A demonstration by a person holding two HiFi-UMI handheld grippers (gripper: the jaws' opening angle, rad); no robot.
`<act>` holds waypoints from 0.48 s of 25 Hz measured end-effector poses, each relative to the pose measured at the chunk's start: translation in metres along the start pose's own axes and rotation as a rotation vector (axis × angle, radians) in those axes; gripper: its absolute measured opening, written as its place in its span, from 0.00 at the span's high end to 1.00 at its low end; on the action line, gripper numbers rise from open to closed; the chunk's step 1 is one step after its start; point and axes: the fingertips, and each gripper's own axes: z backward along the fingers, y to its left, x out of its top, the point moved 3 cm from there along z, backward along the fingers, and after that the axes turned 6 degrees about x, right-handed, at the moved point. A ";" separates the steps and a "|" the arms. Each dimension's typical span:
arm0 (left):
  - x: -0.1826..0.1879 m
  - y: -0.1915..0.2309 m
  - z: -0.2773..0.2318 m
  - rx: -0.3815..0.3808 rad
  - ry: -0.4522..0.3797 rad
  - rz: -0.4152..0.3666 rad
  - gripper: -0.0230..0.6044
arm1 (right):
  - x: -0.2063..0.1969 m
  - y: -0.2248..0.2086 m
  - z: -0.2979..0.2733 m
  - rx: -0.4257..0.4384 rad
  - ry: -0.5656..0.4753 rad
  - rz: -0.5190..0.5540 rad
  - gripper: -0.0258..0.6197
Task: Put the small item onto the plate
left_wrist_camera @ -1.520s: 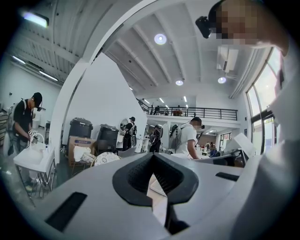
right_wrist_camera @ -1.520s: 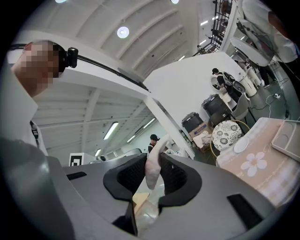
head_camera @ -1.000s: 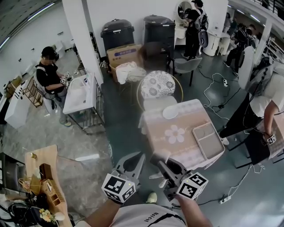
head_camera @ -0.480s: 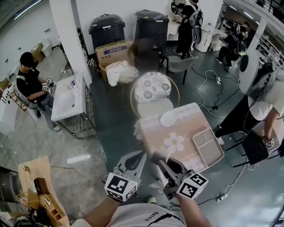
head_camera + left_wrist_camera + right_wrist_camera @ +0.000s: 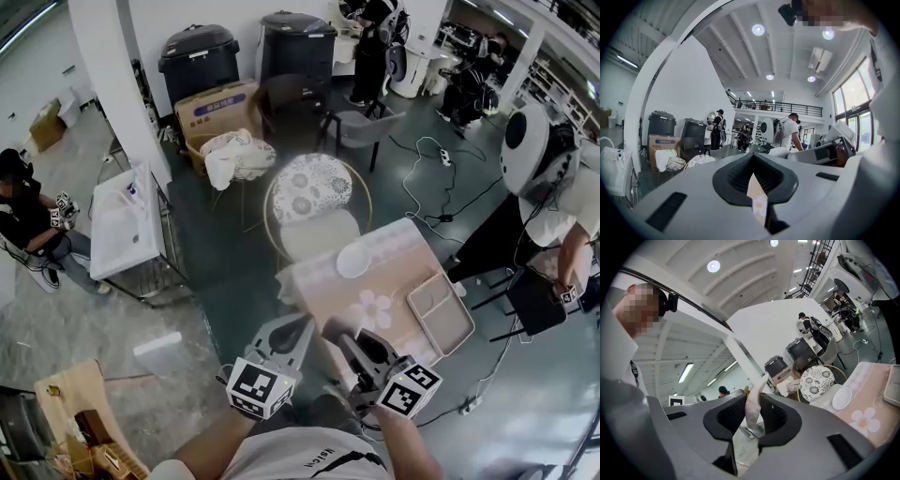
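A thin, pale pinkish-white small item [image 5: 753, 409] stands upright between the pads of my right gripper [image 5: 758, 395], which is shut on it. In the head view that gripper [image 5: 331, 330] hangs near my body, short of the table. The white plate [image 5: 353, 260] lies empty on the far left part of the pink flowered tablecloth [image 5: 398, 277]; it shows in the right gripper view as the plate [image 5: 841, 398]. My left gripper [image 5: 303, 324] is beside the right one, its tips together and nothing held; in its own view the left gripper [image 5: 753, 157] shows only tablecloth through the slit.
A beige divided tray [image 5: 439, 312] lies on the table's right side. A chair with a patterned round back [image 5: 314, 187] stands behind the table. A person [image 5: 553, 211] bends at the right. Bins [image 5: 199, 61], a cardboard box [image 5: 217, 105] and floor cables [image 5: 441, 192] lie further off.
The table, chair and bins have slid left and nearer in the head view as I move toward them. Both grippers keep their pose, and the right one's grip is unchanged.
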 end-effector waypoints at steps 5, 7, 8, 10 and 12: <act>-0.004 0.016 -0.030 -0.042 0.011 0.016 0.95 | 0.007 -0.024 -0.014 -0.041 -0.009 -0.015 0.81; -0.006 0.020 -0.047 -0.053 0.018 0.017 0.95 | 0.013 -0.038 -0.019 -0.053 -0.011 -0.026 0.81; -0.007 0.023 -0.057 -0.058 0.021 0.017 0.95 | 0.017 -0.047 -0.022 -0.057 -0.011 -0.031 0.81; -0.011 0.029 -0.078 -0.066 0.027 0.009 0.95 | 0.021 -0.067 -0.031 -0.062 -0.010 -0.041 0.81; -0.018 0.036 -0.097 -0.071 0.036 -0.003 0.95 | 0.023 -0.087 -0.040 -0.067 -0.009 -0.048 0.81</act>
